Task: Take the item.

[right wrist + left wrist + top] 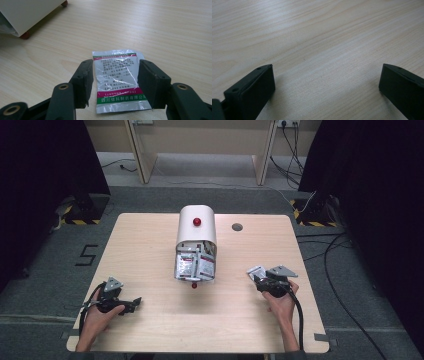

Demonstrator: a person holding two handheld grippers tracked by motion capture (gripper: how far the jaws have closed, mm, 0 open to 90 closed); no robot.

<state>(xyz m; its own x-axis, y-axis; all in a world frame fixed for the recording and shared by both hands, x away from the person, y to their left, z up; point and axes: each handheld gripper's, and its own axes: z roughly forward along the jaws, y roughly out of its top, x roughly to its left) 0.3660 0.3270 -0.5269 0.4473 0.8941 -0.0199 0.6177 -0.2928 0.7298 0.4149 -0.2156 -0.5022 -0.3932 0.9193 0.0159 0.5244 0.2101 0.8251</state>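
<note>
Item 1: sachet (pixel 117 81), flat, silver foil with a white printed panel, a red band and a green band of characters. It lies on the desk (pixel 150 255) near the right edge, about level with the front of the box. In the high view the sachet shows as a pale corner just ahead of the right gripper (pixel 261 276).

Item 2: right gripper (pixel 113 83), held in the person's right hand (pixel 281 301) near the right edge of the desk. The 2 black jaws stand apart, 1 on each long side of the sachet, with the foil lying flat between them. The pads sit just beside the sachet's edges and do not pinch it; the sachet rests on the wood.

Item 3: left gripper (pixel 131 303), held in the person's left hand (pixel 102 312) near the front left corner of the desk. Its 2 jaws stand wide apart over bare wood, with nothing between them.

Item 4: box (pixel 196 232), cream, with a rounded top and a red knob (pixel 197 221), at the middle of the desk toward the far edge. Its front flap (pixel 194 267) hangs open and more sachets are packed inside.

Item 5: dark round grommet (pixel 237 227), set in the desk right of the box, near the far edge.
</note>
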